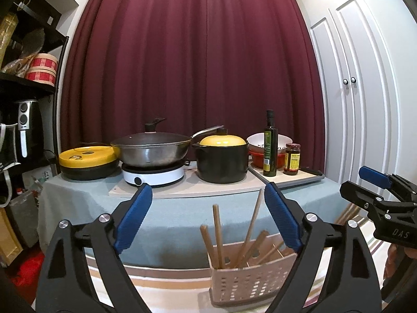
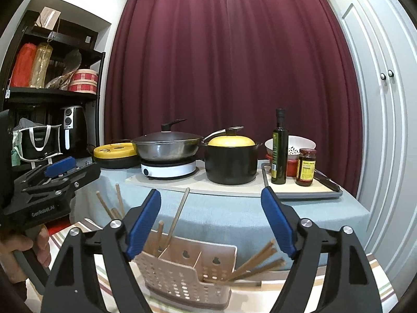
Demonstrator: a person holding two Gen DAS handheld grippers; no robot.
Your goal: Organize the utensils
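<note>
Both the left gripper and right gripper hover with jaws wide and empty above a perforated caddy holding wooden chopsticks.

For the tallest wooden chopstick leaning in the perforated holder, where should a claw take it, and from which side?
Grip the tallest wooden chopstick on its bare upper shaft, coming from above the beige perforated plastic utensil holder. Its lower end is buried among the other chopsticks inside, while the top leans free over the rim. Both the left claw and right claw are open.
</note>
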